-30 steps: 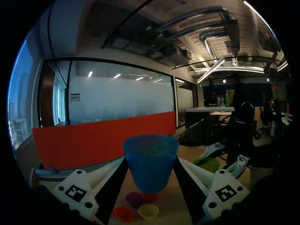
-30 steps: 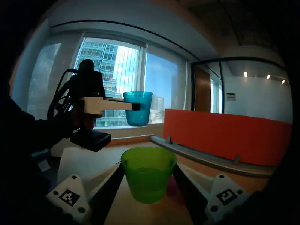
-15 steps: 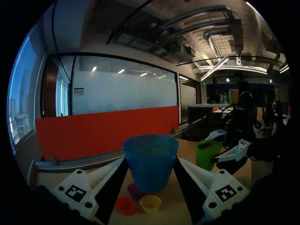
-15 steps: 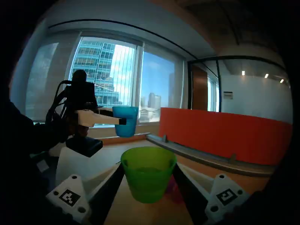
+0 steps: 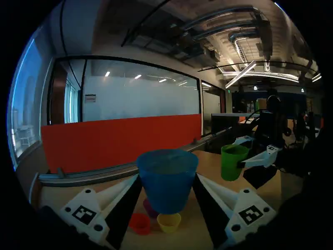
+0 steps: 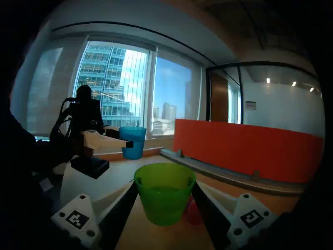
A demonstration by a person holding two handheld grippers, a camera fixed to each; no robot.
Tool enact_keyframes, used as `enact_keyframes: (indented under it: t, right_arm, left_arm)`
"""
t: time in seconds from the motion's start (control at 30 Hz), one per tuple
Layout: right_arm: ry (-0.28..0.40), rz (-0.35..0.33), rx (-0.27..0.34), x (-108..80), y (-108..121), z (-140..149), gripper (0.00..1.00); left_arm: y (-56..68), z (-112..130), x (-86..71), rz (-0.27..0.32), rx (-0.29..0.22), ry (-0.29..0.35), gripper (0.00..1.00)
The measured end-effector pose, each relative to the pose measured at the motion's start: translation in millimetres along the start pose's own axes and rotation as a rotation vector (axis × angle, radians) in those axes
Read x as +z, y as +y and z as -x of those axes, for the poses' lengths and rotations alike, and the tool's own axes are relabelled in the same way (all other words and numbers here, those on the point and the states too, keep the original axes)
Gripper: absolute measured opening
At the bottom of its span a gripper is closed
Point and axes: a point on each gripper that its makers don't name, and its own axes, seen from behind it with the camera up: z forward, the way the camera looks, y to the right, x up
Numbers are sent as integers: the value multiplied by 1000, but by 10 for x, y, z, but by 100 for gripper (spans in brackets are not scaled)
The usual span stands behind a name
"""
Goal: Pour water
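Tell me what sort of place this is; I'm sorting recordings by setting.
Most likely an open-plan office in a city building: a glass-walled room with frosted panels, exposed ceiling ducts beside a strip light, and tall windows looking out on towers.

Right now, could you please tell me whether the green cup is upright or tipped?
Upright: the green cup, held in the right gripper, has its rim level and facing up.
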Motion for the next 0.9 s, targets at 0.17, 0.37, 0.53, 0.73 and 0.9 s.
enact_keyframes:
  t: [0.17, 0.37, 0.53, 0.73, 0.9]
  right_arm:
    - [-1, 0, 7, 4, 20, 3, 90]
    - [-17, -2, 12, 16, 58, 59, 90]
    - [-37, -5, 10, 14, 78, 120, 90]
    - [-64, -7, 4, -22, 108, 196, 90]
    - [-93, -11, 12, -59, 130, 312, 90]
  left_arm:
    - [-18, 85, -16, -4, -4, -8, 82]
    - [-36, 308, -25, -9, -7, -40, 82]
    - [-50, 459, -17, -11, 0, -68, 82]
    - [-55, 595, -16, -9, 6, -98, 82]
    - [-49, 782, -30, -4, 20, -143, 82]
